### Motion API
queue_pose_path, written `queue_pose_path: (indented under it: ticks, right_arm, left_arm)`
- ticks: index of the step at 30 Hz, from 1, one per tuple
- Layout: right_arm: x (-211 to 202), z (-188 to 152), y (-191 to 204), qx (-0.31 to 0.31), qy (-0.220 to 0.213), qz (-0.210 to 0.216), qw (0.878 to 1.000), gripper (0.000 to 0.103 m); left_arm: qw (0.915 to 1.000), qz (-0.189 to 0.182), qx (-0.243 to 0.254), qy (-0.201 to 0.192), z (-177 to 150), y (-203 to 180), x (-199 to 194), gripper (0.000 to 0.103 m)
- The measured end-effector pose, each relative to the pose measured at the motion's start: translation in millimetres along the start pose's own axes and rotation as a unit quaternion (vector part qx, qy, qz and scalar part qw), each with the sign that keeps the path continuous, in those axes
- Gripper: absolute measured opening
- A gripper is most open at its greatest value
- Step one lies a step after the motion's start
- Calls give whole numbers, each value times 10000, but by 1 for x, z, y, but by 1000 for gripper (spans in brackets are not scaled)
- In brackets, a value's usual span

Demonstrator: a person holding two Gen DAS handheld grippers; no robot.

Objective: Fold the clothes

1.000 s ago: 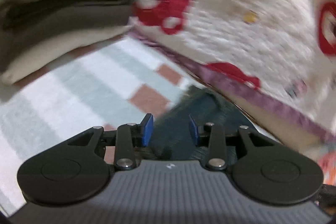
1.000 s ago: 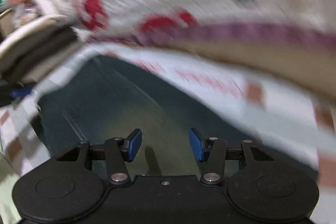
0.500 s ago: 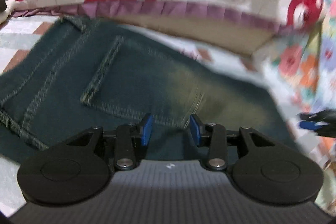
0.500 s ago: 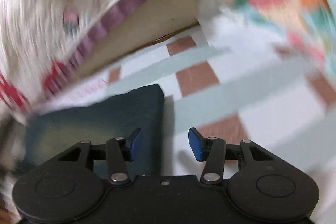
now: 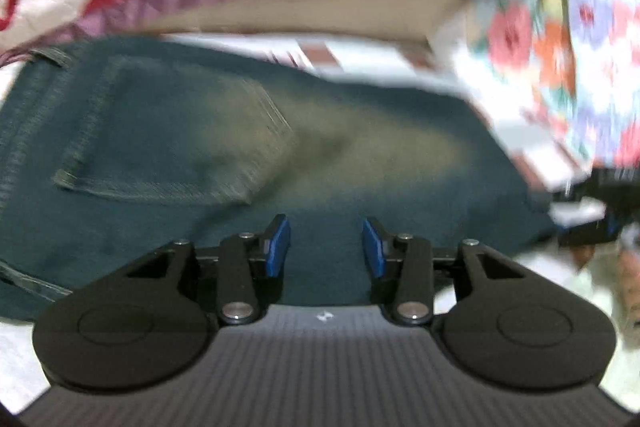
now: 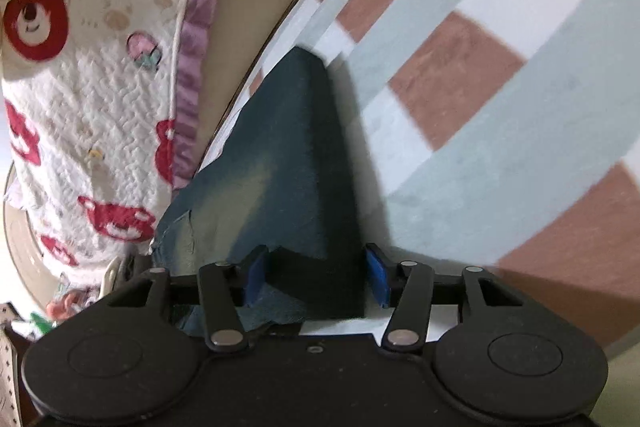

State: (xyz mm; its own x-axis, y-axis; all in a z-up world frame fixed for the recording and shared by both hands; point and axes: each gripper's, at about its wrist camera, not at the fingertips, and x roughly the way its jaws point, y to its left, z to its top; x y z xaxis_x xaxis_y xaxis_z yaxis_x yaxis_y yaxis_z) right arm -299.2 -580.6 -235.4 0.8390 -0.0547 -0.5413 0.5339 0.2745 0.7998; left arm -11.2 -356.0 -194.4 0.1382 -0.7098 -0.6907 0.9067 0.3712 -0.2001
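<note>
Fingers of my right gripper (image 6: pixel 316 277) spread wide around the folded edge of the jeans (image 6: pixel 288 163), which half a second ago lay off to their left. My left gripper (image 5: pixel 326 247) stays released above the jeans (image 5: pixel 240 147) on the checked sheet (image 6: pixel 500 75).

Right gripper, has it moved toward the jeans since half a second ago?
Yes. The right gripper has closed in on the jeans: their folded edge, earlier ahead of the left finger on the checked sheet, now sits between the open jaws.
</note>
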Motion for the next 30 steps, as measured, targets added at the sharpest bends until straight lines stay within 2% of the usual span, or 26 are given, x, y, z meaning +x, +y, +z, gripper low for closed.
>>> queue_pose_path:
  ticks: [3, 7, 9, 10, 11, 13, 15, 21, 24, 26, 28, 30]
  right_arm:
    - [6, -1, 5, -156, -10, 120, 9998, 66]
    - [11, -1, 15, -340, 0, 70, 9994, 66]
    - [7, -1, 26, -676, -31, 80, 9977, 46]
    - [3, -1, 31, -792, -82, 206, 9966, 28]
    - [-3, 0, 36, -851, -160, 435, 9953, 23]
    - [-10, 1, 51, -988, -228, 803, 9916, 21]
    - [-13, 4, 63, -1100, -253, 1018, 9884, 21]
    - [-2, 14, 72, -1176, -201, 554, 9913, 24]
    - [0, 14, 72, -1206, -177, 266, 9922, 34]
    - [1, 6, 64, -1068, -173, 100, 9941, 53]
    - [6, -5, 56, -850, -235, 38, 9961, 59]
    - [11, -16, 49, -632, -298, -23, 9976, 58]
  left_arm:
    - [9996, 53, 257, -88, -8, -3, -1, 41]
    - [9999, 15, 118, -47, -10, 1, 0, 41]
    - [9998, 70, 203, -46, -9, -1, 2, 41]
    - [9997, 93, 234, -46, -9, -2, 3, 41]
    - [9997, 99, 220, -47, -8, -2, 2, 41]
    - [9997, 111, 191, -45, -8, -2, 1, 41]
    - [9998, 121, 171, -23, -8, -1, 2, 41]
    - [9991, 259, 338, -12, -9, -7, 2, 41]
    - [9996, 200, 189, 35, -8, -2, 0, 41]
    - [9998, 156, 111, 34, -8, 1, -1, 41]
    - [9999, 116, 51, 6, -8, 4, -3, 41]
    - [10000, 75, -9, -21, -9, 8, -5, 41]
